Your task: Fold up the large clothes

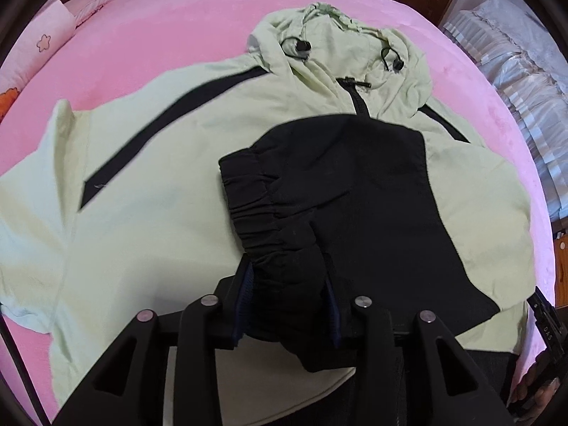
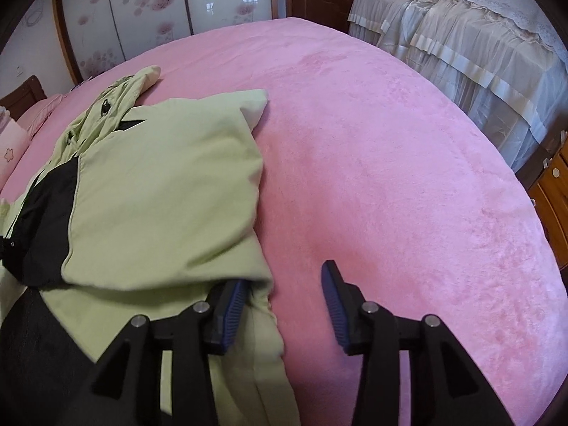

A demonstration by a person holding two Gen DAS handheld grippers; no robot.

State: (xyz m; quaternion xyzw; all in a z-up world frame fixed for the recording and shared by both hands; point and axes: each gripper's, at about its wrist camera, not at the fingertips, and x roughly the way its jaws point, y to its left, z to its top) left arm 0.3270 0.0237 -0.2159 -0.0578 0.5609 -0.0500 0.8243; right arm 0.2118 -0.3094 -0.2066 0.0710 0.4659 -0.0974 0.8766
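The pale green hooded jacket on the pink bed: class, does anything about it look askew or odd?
Yes. The pale green hooded jacket has one black elastic cuff folded across its chest, between the left gripper jaws, while the other sleeve sprawls sideways. Its hood lies crumpled. The right gripper hangs open.

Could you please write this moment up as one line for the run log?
left gripper: shut on black cuff | right gripper: open, beside folded sleeve | hoodie on pink bed
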